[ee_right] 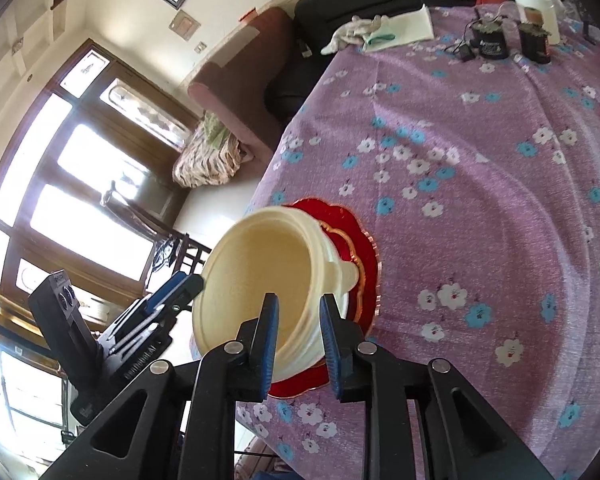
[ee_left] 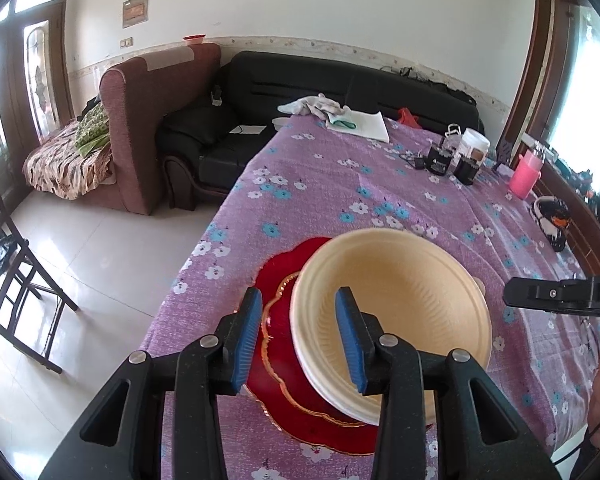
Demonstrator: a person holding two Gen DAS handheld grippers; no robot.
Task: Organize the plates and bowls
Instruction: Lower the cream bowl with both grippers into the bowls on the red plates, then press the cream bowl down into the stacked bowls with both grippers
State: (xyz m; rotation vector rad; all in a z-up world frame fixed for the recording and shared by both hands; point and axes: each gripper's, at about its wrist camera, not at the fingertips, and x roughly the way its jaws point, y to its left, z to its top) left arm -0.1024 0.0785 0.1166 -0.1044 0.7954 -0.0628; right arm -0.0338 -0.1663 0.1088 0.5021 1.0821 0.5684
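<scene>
Bowls (ee_left: 396, 312), cream and nested, sit on the red scalloped plate (ee_left: 284, 360) near the table's edge, at about six o'clock on the purple flowered cloth (ee_left: 340, 184). Left gripper (ee_left: 298, 340) straddles the stack's rim at nine o'clock, jaws apart and not visibly pressing. Right gripper (ee_right: 298, 344) brackets the opposite wall, jaws likewise apart around it. Stacking them on the plate likely keeps the crockery in one tidy pile.
</scene>
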